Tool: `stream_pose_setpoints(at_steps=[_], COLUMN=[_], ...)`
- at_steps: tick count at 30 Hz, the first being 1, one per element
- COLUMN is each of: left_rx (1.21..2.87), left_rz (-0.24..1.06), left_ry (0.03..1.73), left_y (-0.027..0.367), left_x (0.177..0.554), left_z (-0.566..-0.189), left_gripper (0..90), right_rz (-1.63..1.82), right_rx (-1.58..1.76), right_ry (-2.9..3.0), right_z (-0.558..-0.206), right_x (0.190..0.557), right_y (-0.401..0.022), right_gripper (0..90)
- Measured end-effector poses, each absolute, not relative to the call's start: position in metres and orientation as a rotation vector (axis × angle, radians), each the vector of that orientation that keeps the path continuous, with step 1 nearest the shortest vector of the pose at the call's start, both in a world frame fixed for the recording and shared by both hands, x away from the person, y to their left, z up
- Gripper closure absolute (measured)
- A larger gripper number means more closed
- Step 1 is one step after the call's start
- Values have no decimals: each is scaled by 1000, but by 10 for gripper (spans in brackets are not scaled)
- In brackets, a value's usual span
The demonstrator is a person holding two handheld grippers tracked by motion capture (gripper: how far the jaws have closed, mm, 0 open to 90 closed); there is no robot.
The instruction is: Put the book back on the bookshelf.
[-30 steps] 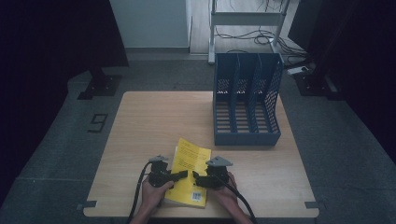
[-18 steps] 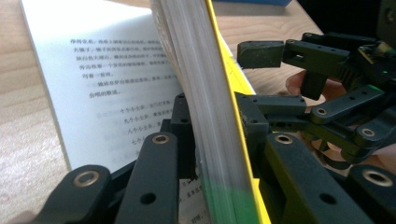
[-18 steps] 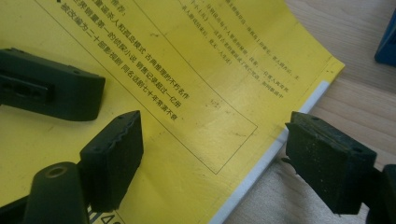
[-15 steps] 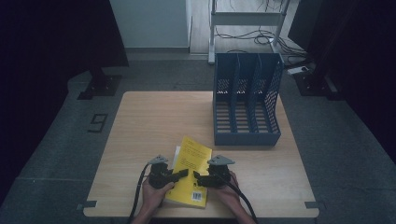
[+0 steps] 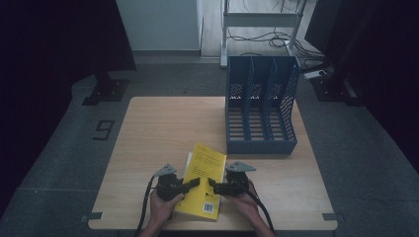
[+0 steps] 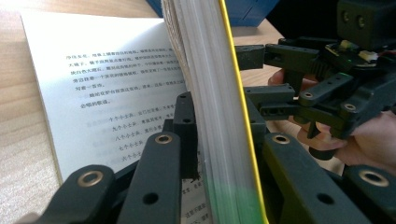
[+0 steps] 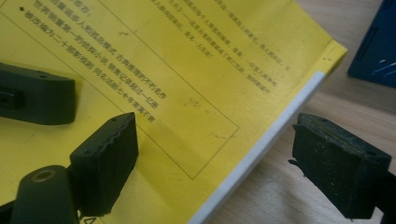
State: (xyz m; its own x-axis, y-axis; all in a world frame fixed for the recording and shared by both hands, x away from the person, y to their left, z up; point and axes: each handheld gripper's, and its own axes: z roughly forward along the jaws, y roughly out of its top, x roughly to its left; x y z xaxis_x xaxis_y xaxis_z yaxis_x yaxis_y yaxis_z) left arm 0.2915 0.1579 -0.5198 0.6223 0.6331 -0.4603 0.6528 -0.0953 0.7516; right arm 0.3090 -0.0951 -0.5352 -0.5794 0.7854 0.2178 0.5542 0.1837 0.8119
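Note:
A yellow paperback book [image 5: 206,170] lies near the table's front edge, its cover side lifted off a white inner page [image 5: 188,163]. My left gripper [image 5: 191,183] is shut on the raised block of pages and yellow cover [image 6: 219,93], one jaw on each side. The printed page [image 6: 102,93] lies flat to the left of it. My right gripper [image 5: 213,185] stands open at the book's right side. In the right gripper view its jaws [image 7: 224,158] straddle the white spine edge [image 7: 275,135], one pad over the yellow cover [image 7: 187,70] and the other over bare wood.
A blue three-slot file organiser [image 5: 260,111] stands at the back right of the wooden table [image 5: 163,128]. The other gripper's black jaw [image 7: 35,100] rests on the cover at the left of the right gripper view. Dark floor surrounds the table.
The book's far end has shifted slightly and the right gripper has edged a little to the right. Both hands stay at the book.

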Motion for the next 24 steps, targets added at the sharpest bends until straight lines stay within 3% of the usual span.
stream_pose_setpoints(at_steps=[24], left_rx=[1758], left_rz=[56], left_ry=[886], left_y=[159], left_x=[277], left_z=[-500], left_gripper=[775], right_rz=[1590], right_rx=[1235], right_ry=[2181], right_z=[-524], right_x=[311], right_y=[-113], right_gripper=[127])
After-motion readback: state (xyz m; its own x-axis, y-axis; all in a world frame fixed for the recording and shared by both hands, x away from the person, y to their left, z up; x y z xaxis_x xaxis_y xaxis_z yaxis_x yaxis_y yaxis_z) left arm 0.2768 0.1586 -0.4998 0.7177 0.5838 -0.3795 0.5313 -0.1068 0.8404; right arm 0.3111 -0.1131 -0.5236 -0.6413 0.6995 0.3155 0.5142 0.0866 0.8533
